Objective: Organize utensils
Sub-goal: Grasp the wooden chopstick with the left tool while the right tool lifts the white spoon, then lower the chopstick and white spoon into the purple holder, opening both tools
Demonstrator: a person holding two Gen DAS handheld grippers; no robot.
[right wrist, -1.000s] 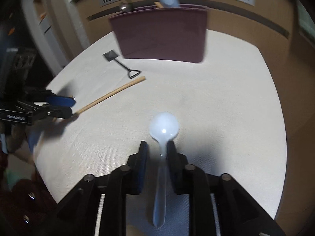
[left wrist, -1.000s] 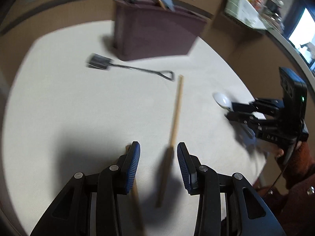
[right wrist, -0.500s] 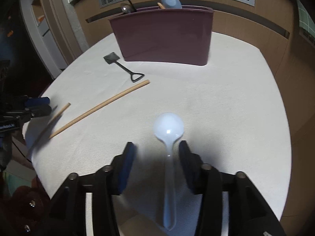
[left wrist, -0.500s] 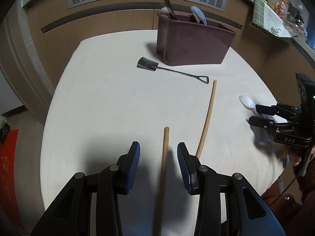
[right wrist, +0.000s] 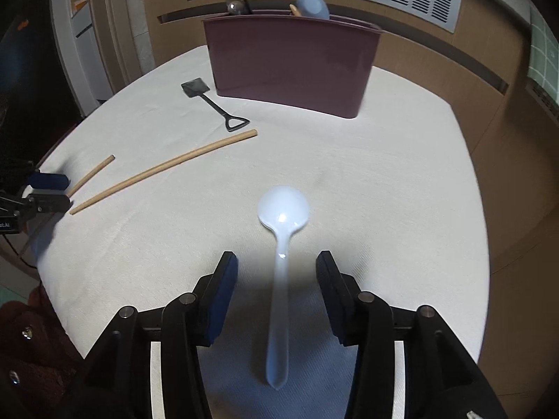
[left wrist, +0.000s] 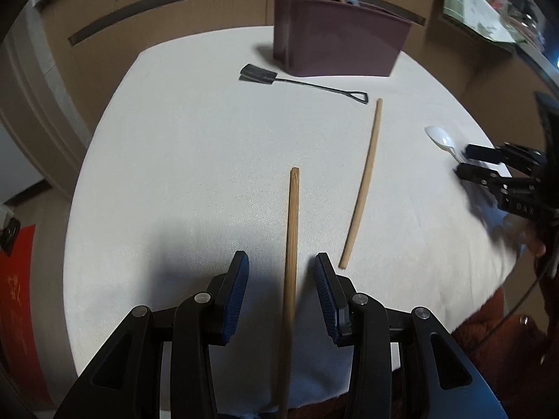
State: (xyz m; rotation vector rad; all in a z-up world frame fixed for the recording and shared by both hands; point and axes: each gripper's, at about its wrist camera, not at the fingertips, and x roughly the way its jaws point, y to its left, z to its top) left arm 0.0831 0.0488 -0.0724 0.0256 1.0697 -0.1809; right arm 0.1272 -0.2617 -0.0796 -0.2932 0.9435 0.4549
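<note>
one white spoon (right wrist: 282,244) between the right gripper (right wrist: 276,272)'s closing jaws, untouched; chopstick (left wrist: 291,244) between the left gripper (left wrist: 282,279)'s released jaws

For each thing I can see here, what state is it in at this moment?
Left gripper: open, astride a chopstick.
Right gripper: closing, pads clear of the white spoon.
Second chopstick: flat on table.
Small black shovel: flat on table.
Maroon bin: upright, holding utensils.
</note>
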